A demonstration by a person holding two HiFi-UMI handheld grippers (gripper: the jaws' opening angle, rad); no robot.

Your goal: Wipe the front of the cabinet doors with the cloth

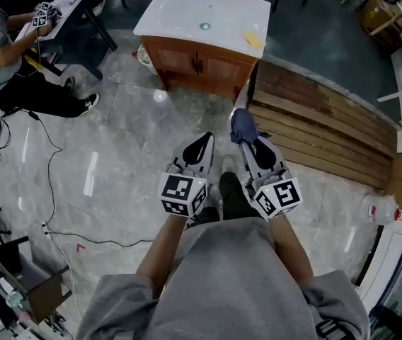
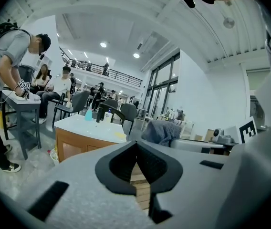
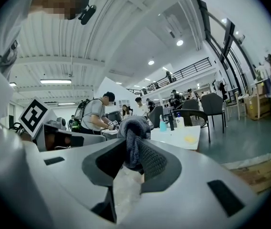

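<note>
Nearest the wearer, two grey hand-held grippers point forward over a glossy grey marble floor [image 1: 116, 168]. Of these, the left claw [image 1: 199, 144] is clenched with nothing between its jaws. Beside it, the right claw [image 1: 249, 142] is clamped on a bunched dark blue-grey cloth [image 1: 242, 125], which sticks out past its tips. Farther ahead, well apart from both, stands a brown wooden cabinet [image 1: 199, 64] under a white basin top [image 1: 180, 13], its doors facing the wearer. Wiping well likely means stepping closer, pressing the cloth flat against the door fronts and stroking evenly across each panel.

Knitted cloth [image 3: 134, 144]; wooden cabinet doors [image 1: 219, 68]; glossy floor [image 1: 116, 163]
</note>
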